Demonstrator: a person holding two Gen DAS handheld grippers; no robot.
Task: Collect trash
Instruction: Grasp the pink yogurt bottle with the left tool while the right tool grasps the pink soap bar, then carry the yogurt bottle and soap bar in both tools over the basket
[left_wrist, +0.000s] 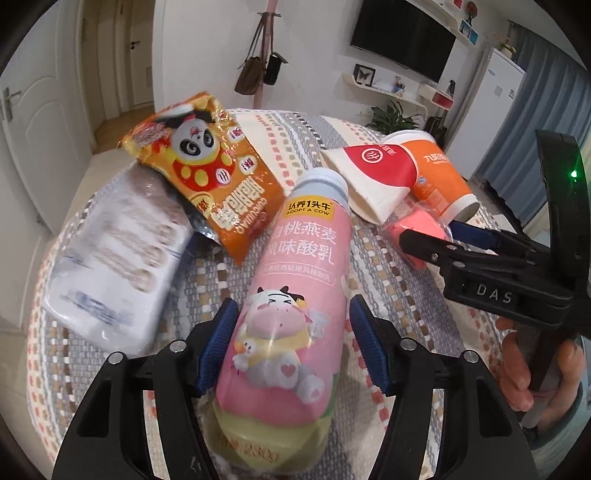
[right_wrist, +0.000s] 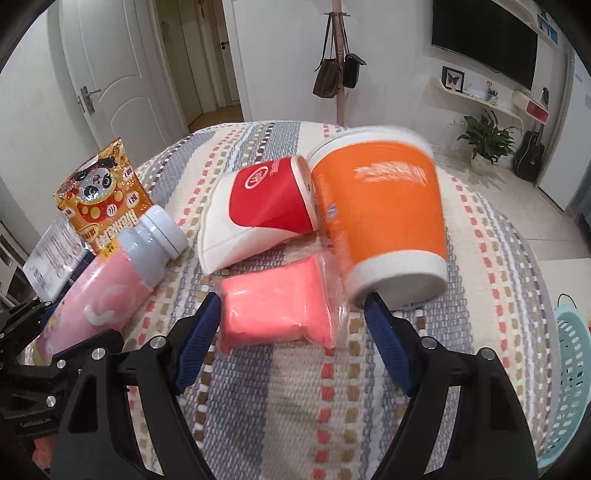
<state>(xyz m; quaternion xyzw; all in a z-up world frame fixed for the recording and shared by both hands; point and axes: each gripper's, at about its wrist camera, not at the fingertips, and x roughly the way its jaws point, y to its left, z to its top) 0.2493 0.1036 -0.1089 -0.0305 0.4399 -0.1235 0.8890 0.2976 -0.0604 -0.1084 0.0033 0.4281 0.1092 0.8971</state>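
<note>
A pink yogurt bottle (left_wrist: 295, 280) lies on the striped tablecloth between the blue pads of my left gripper (left_wrist: 293, 332). The left pad touches it and a sliver of cloth shows at the right pad. My right gripper (right_wrist: 291, 317) stands open around the near end of a pink plastic-wrapped packet (right_wrist: 277, 306), not pressing it. Its right fingertip sits just under the base of an orange paper cup (right_wrist: 380, 218) lying on its side. A flattened red-and-white paper cup (right_wrist: 258, 214) lies behind the packet. An orange panda snack bag (left_wrist: 207, 173) and a clear biscuit packet (left_wrist: 114, 266) lie at the left.
The round table (right_wrist: 295, 406) carries a woven striped cloth. A light blue slotted basket (right_wrist: 569, 369) stands off the table's right edge. A person's hand (left_wrist: 517, 362) holds the right gripper's handle. Doors, a coat stand and a plant stand beyond.
</note>
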